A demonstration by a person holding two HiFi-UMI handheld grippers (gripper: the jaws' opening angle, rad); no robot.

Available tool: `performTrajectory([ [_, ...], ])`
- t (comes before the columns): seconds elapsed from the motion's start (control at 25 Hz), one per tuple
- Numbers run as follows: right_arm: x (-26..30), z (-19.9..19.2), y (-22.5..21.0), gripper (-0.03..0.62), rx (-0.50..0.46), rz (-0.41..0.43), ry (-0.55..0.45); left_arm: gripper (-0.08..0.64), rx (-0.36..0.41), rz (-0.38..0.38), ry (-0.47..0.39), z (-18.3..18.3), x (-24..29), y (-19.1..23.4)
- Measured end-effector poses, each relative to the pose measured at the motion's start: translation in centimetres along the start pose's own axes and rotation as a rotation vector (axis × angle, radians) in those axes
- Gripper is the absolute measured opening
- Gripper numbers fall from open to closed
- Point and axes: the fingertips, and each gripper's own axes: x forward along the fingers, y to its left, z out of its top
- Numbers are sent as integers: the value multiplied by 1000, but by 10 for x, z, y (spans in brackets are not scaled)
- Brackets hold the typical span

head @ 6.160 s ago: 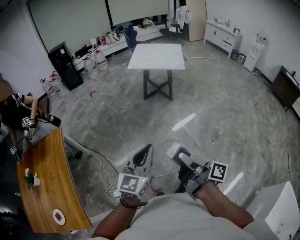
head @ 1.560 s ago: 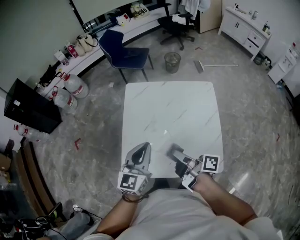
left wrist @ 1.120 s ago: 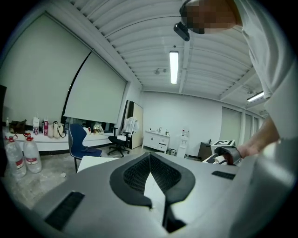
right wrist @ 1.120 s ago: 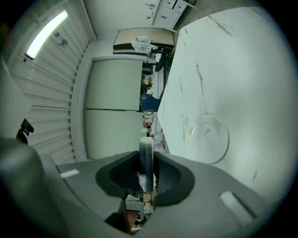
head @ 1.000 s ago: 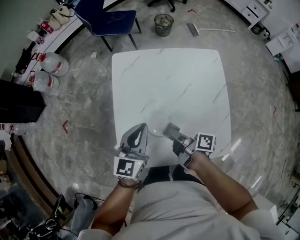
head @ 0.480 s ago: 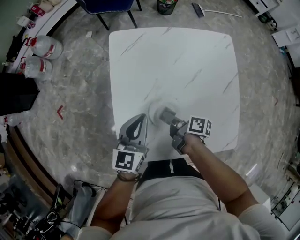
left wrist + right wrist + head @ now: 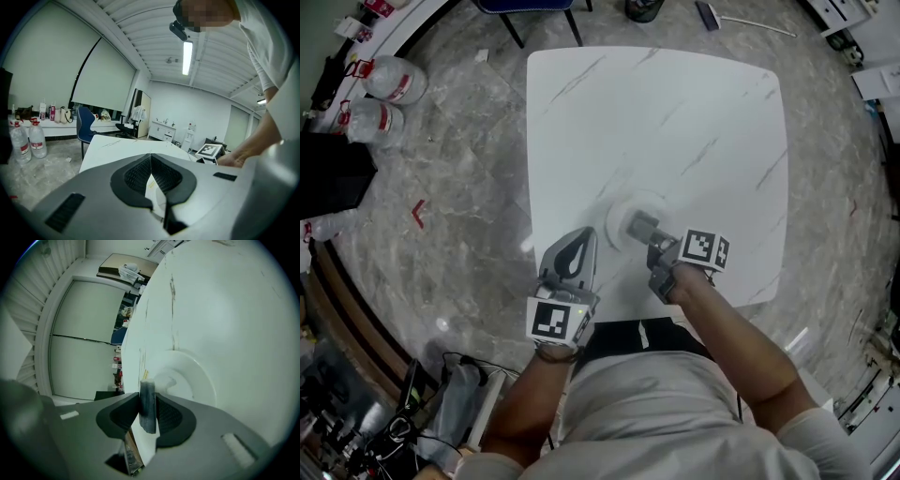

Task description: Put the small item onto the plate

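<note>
My right tongs (image 7: 640, 226) are part closed, clamped on the small grey item (image 7: 147, 405), which stands upright between the pads. They hold it over the white plate (image 7: 616, 214), which sits near the front of the white marble counter (image 7: 675, 122). I cannot tell whether the item touches the plate. My left tongs (image 7: 579, 246) have their tips together and hold nothing, just left of the plate at the counter's near edge.
</note>
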Motion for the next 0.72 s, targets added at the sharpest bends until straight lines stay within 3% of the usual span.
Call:
performTrajectory([
  [0.2,-4,6,-4,123,-38,-73,-3,6,-11,4,-1,-2,-2,4],
  [0.44,-12,5,-5,195,-192,-197,56,6,-21,4,-9,7,-5,0],
  [0.56,-15,4,-8,213,-340,-274,98,6,-30,4,-11,4,-10,-3],
  [0.72,-18,8,-18,215,-680,-402,159,6,-24,9,-16,8,-19,-6],
])
